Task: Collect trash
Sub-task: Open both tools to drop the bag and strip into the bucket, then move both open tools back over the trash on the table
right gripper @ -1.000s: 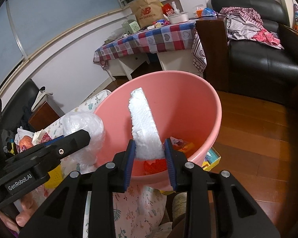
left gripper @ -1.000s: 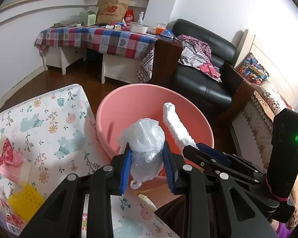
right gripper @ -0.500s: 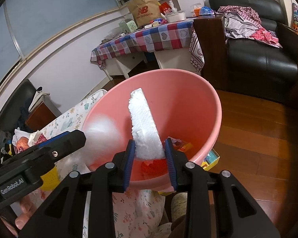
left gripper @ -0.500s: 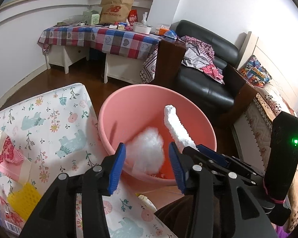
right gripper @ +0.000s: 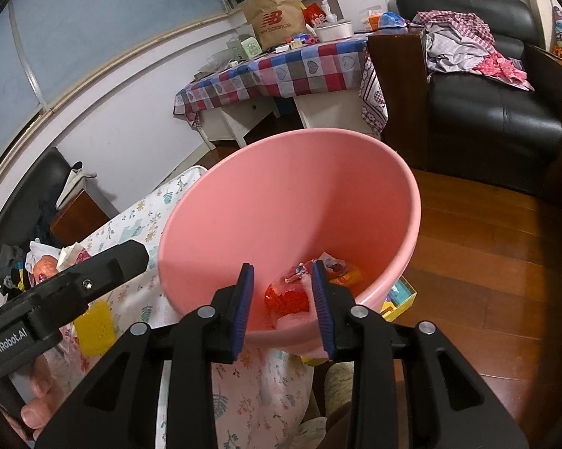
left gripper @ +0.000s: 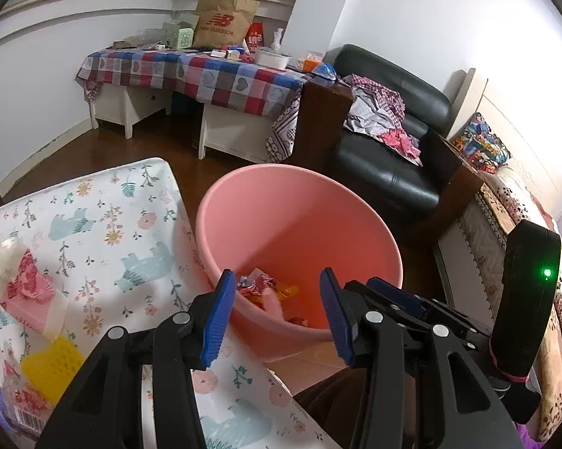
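A pink bin [left gripper: 299,202] stands on the floor beside the floral-cloth table [left gripper: 105,224]; it also shows in the right wrist view [right gripper: 288,194]. Crumpled red and orange trash [left gripper: 266,288] lies at its bottom, also in the right wrist view [right gripper: 318,280]. My left gripper [left gripper: 275,310] is open and empty over the bin's near rim. My right gripper [right gripper: 283,307] is open and empty, just above the same rim. On the table lie a pink wrapper [left gripper: 26,292] and a yellow mesh piece [left gripper: 51,368].
A black sofa [left gripper: 389,138] with clothes stands behind the bin. A checked-cloth table [left gripper: 206,71] with a paper bag stands at the back. A bed edge [left gripper: 479,232] is at the right. Wooden floor [right gripper: 486,262] lies right of the bin.
My left gripper opened and the clear plastic bag fell into the bin. My right gripper then opened and the white foam strip dropped in too. Both are now empty.
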`<state>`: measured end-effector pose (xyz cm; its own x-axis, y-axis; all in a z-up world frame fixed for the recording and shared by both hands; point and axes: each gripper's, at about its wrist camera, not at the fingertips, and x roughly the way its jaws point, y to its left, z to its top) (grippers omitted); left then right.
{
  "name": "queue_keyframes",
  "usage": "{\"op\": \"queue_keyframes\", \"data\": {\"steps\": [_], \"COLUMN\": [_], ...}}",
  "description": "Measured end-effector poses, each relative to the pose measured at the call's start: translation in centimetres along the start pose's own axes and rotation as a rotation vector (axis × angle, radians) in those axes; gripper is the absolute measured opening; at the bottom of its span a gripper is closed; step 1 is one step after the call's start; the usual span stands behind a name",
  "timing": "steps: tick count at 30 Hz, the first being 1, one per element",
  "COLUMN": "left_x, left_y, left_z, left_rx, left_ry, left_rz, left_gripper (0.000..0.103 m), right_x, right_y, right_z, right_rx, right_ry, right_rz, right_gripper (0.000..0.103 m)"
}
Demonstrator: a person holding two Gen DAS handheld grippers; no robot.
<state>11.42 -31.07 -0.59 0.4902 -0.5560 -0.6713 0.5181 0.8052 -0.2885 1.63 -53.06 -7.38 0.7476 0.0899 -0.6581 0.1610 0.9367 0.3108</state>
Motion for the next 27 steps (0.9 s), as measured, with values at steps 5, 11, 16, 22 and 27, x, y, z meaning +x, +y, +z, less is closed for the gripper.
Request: {"op": "queue_keyframes", "data": {"steps": [5,11,16,22,27], "left_x": [-1.3,-3.4,-5.8,-9.3,-12.1], "left_y": [0.6,1.4,2.4,4.4,6.7], "left_z": [-0.3,-0.7,-1.4,-2.5,-3.8], "left_rx": [-0.009,-0.01,-0.005,-0.009,-0.032], "left_ry": [-0.015,-0.037,-0.062,-0.102,-0.134], "left_rz": [0.023,0.063,0.095,0.142,0.184], "left_gripper": [0.046,0.046,0.046,0.046,0.046], "right_x": [-0.4,-0.8,-0.9,-0.8,-0.9], "right_y": [1.1,2.6,4.6,7.4,10.1], "right_z": [-0.4,-0.8,-1.3,-2.1,-3.1], "right_rx": [-0.022,-0.049,-0.085,-0.131,-0.182], "right_ry": [0.003,0.015,0.031,0.052,0.072], "right_rz": [0.012,0.042,0.068,0.111,0.152], "right_gripper": [0.033,0.033,0.033,0.033,0.033]}}
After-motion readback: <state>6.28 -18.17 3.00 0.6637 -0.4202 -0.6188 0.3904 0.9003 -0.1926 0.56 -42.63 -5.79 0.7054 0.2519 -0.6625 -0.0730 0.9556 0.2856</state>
